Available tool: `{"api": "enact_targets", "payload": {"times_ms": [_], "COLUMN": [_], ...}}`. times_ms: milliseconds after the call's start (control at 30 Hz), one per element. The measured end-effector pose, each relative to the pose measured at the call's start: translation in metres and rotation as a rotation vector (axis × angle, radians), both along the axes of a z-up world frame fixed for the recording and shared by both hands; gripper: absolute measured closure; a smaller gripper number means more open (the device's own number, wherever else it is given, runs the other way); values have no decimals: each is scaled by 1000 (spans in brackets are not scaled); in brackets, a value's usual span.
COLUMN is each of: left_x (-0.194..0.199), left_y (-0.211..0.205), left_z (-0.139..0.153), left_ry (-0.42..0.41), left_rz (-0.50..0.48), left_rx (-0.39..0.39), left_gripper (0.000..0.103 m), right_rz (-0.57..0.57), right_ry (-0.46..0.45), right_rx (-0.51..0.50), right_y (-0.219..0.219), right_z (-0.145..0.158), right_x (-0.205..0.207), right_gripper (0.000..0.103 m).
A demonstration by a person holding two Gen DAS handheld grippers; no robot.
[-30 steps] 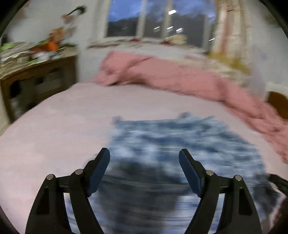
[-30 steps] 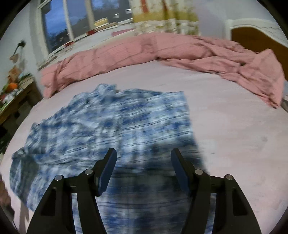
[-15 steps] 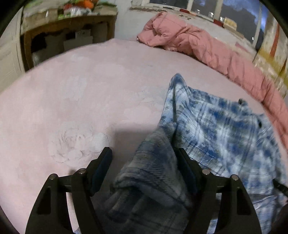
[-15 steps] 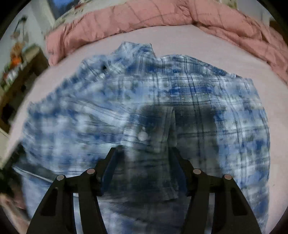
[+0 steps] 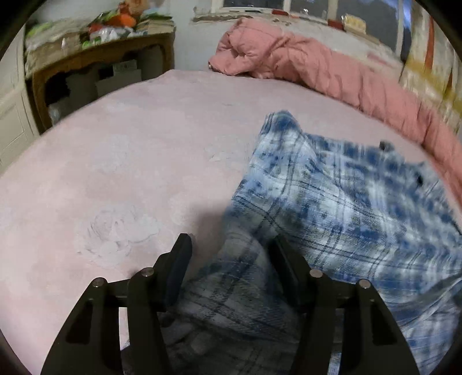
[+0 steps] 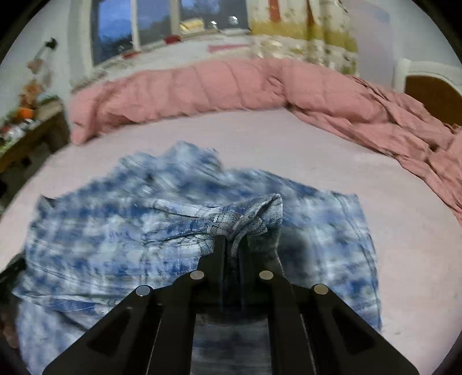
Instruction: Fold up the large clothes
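1. One blue and white checked shirt (image 6: 121, 239) is spread on the pale pink bed sheet (image 5: 121, 178), rumpled, with its collar end toward the far side of the bed.
2. A fold of the shirt's cloth is pinched up into a small peak by the right gripper (image 6: 231, 245); its jaws have just been closing and are now clamped together on that fold.
3. A bunched part of the shirt, seemingly a sleeve, is lying between the two fingers of the left gripper (image 5: 228, 253). Its jaws have just been closing. The right finger is touched by the cloth, while a gap is seen beside the left finger (image 5: 179, 259), so the cloth is not yet pressed from both sides.
4. One salmon-pink quilt (image 6: 202, 86) is heaped along the far edge of the bed, apart from the shirt.
5. One wooden side table (image 5: 95, 63), piled with clutter, is seen beside the bed.
6. One window (image 6: 161, 26) with a dark sky is seen behind the quilt.
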State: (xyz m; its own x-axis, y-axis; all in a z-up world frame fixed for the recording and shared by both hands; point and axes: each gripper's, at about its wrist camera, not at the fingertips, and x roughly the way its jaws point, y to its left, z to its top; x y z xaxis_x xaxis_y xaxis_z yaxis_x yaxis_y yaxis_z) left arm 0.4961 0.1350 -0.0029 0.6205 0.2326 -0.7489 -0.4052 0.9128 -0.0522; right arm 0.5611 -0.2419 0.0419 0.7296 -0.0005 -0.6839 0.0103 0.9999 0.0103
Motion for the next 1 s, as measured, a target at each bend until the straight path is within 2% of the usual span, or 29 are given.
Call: {"api": "enact_targets", "payload": {"times_ms": [100, 200, 267, 333, 367, 467, 533, 600, 667, 733, 867, 933, 1000], "left_x": [2, 1, -2, -4, -5, -22, -43, -69, -96, -130, -191, -218, -237], "left_y": [-6, -2, 1, 0, -3, -18, -35, -52, -64, -74, -89, -92, -93], "left_z": [-1, 0, 3, 11, 19, 60, 92, 123, 150, 177, 211, 216, 217], "left_ry": [20, 8, -17, -47, -63, -191, -293, -385, -461, -541, -650, -680, -700], "left_rz": [-1, -2, -13, -52, -87, -176, -227, -276, -307, -332, -395, -407, -406], "left_rx": [44, 16, -9, -40, -58, -58, -15, 24, 49, 80, 110, 100, 97], "left_gripper": [46, 46, 48, 48, 48, 48, 47, 46, 34, 27, 27, 26, 24], "right_rz": [10, 10, 6, -16, -15, 54, 68, 67, 61, 58, 31, 39, 24], "right_ry": [78, 55, 26, 1, -23, -105, -160, -226, -270, -302, -360, -385, -411], "right_rx": [5, -5, -9, -20, -15, 29, 33, 34, 26, 13, 34, 74, 110], "right_y": [-3, -3, -2, -4, -3, 0, 3, 3, 2, 1, -11, -18, -24], "right_z": [-19, -15, -9, 1, 9, 36, 58, 79, 98, 115, 138, 143, 143], "right_x": [8, 2, -5, -13, -20, -46, -67, -93, -113, -136, -203, -231, -258], "right_gripper": [94, 89, 78, 53, 48, 41, 23, 15, 15, 15, 11, 2, 0]}}
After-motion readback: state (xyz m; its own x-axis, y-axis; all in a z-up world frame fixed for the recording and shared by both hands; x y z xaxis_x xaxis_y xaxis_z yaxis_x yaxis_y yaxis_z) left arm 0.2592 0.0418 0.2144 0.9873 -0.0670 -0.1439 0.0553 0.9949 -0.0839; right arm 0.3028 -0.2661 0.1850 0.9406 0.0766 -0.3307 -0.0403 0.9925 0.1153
